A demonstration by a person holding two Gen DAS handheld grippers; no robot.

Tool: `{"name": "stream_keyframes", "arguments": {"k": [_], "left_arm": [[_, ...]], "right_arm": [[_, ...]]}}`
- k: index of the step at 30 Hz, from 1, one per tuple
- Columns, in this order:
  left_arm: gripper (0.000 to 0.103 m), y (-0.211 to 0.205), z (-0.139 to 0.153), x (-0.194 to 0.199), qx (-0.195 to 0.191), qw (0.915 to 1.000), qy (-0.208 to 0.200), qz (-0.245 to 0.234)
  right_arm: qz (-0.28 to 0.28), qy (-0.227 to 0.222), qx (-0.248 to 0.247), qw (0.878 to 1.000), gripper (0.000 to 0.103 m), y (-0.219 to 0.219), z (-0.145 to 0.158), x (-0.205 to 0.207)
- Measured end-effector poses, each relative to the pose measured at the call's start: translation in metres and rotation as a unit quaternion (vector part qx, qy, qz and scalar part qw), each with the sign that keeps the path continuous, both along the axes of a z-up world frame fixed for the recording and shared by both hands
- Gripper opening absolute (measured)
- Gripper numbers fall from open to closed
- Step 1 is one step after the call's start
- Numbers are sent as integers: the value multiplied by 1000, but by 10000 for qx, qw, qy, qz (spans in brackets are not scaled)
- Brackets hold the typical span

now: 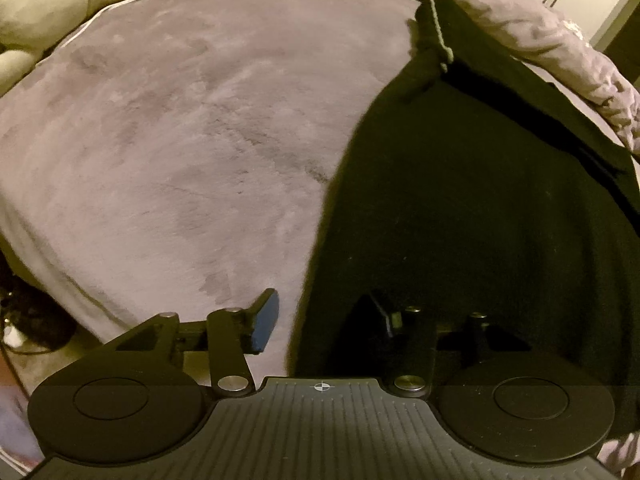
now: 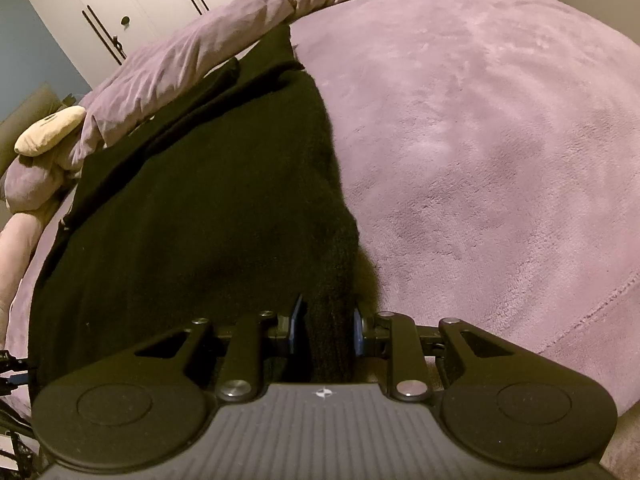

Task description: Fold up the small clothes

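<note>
Black garment (image 2: 192, 208) on purple blanket (image 2: 500, 140), right gripper (image 2: 326, 330) clamped on its edge, left gripper (image 1: 326, 320) jaws apart straddling its edge.

Home bedroom: bed with fuzzy mauve blanket (image 2: 480, 120), rumpled duvet (image 2: 192, 56) along its edge, plush toy (image 1: 44, 4) at the corner, white wardrobe doors (image 2: 120, 4) behind.

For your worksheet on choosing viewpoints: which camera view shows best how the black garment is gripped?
The right wrist view: the right gripper pinches the black garment between its blue pads. The left wrist view shows the garment's left edge, with the left gripper open astride it, not pressing.
</note>
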State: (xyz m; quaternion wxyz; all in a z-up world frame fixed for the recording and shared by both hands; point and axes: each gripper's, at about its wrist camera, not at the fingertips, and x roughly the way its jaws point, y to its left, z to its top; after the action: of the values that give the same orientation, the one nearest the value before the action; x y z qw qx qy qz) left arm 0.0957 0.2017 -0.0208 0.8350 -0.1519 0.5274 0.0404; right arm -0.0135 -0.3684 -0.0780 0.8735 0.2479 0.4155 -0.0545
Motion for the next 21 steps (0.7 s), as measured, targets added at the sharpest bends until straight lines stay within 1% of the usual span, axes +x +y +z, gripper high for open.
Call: {"name": "stream_keyframes", "arguments": {"k": [1, 4, 7, 9, 10, 11, 12, 13, 16, 18, 20, 21], "left_arm": [[61, 1, -1, -1, -27, 10000, 28, -18], [61, 0, -4, -8, -214, 9997, 106, -73], [59, -1, -10, -13, -366, 9991, 168, -92], [56, -1, -10, -15, -415, 9989, 183, -102], [51, -1, -10, -15, -413, 9989, 186, -126], [36, -2, -9, -15, -388, 9990, 184, -156], [26, -3, -8, -16, -353, 9991, 163, -187], [18, -3, -5, -17, -322, 9991, 131, -245], [17, -7, 3, -18, -195, 9990, 48, -399], [17, -8, 5, -19, -246, 9987, 1, -443], [20, -8, 4, -20, -323, 9983, -46, -479], [23, -7, 2, -21, -342, 9982, -12, -489]], "right_arm": [[4, 13, 20, 10000, 25, -1, 0, 0], [39, 33, 41, 10000, 26, -3, 1, 1], [61, 38, 31, 10000, 26, -2, 0, 2], [97, 39, 30, 9999, 27, -3, -1, 4], [123, 39, -9, 9999, 27, -3, -1, 5], [146, 37, -45, 9999, 25, -2, -1, 5], [170, 37, -76, 9998, 23, -1, 0, 6], [177, 31, -95, 9998, 18, -1, 1, 6], [164, -1, -64, 9998, 16, -2, 3, 4], [145, -20, 5, 9999, 16, -3, 3, 3], [143, -22, 62, 9999, 17, -6, 2, 1], [170, -48, 90, 9998, 18, -7, 1, 1]]}}
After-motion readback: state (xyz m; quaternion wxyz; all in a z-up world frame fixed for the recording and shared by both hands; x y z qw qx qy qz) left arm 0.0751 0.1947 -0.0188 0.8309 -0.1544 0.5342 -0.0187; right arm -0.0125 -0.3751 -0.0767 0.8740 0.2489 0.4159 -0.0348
